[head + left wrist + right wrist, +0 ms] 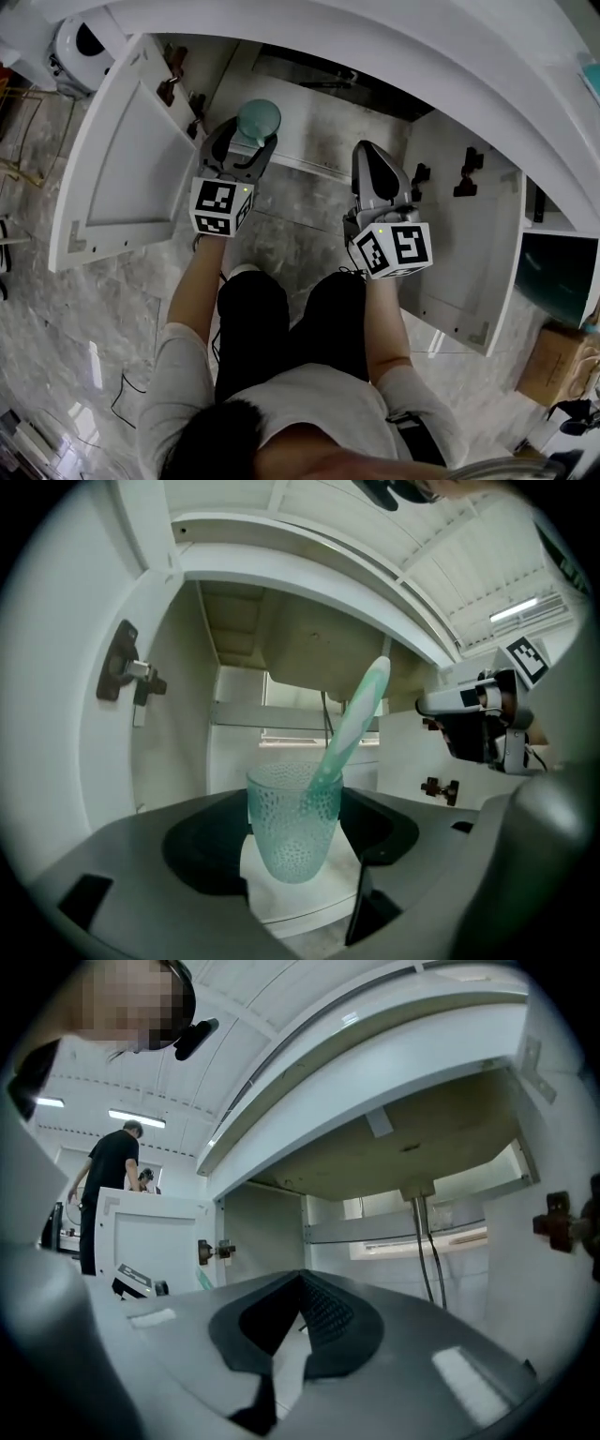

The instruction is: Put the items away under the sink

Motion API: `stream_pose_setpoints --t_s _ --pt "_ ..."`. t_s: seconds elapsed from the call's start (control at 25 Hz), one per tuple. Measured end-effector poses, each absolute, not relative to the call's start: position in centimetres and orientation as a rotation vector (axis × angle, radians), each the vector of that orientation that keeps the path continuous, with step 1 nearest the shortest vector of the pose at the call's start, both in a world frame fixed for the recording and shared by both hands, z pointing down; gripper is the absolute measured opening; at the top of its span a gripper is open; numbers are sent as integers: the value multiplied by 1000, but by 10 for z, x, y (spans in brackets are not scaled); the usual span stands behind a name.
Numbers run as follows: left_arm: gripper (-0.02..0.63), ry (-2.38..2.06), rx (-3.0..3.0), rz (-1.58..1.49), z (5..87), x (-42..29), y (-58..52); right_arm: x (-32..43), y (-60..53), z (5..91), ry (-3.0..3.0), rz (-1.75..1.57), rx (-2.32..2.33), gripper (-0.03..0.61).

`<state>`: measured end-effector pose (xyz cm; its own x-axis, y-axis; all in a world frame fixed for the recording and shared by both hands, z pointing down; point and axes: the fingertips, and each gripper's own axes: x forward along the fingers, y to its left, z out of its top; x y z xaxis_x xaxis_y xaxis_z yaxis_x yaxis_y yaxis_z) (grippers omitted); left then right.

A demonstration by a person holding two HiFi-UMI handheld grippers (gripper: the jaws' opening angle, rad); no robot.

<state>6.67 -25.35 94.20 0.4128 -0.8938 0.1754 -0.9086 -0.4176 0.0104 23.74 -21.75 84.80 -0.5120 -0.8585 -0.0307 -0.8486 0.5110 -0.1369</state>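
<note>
— Under-sink cabinet (319,117) stands open, both doors (112,178) swung wide. No stored items show inside.
— Grippers?
— Left gripper (246,155) is clamped on the cup (292,827) at the cabinet mouth, with a likely toothbrush (354,724) leaning in it. Right gripper (373,169) is closed, empty, just beside.
— Progress?
— Early, I'd judge: cup not yet set down.

cup (292,832): translucent teal, raised dots all over; toothbrush (356,714): pale mint; cabinet door (122,159): plain white; floor (291,239): grey marbled, pale veins; marker cube (222,207): white, black squares; trousers (253,319): black
</note>
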Motion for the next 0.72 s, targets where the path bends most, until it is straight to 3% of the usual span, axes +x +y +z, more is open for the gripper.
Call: stream_pose_setpoints --t_s 0.72 --pt "314 -1790 2412 230 1030 33 -304 246 -216 890 2581 -164 -1495 11"
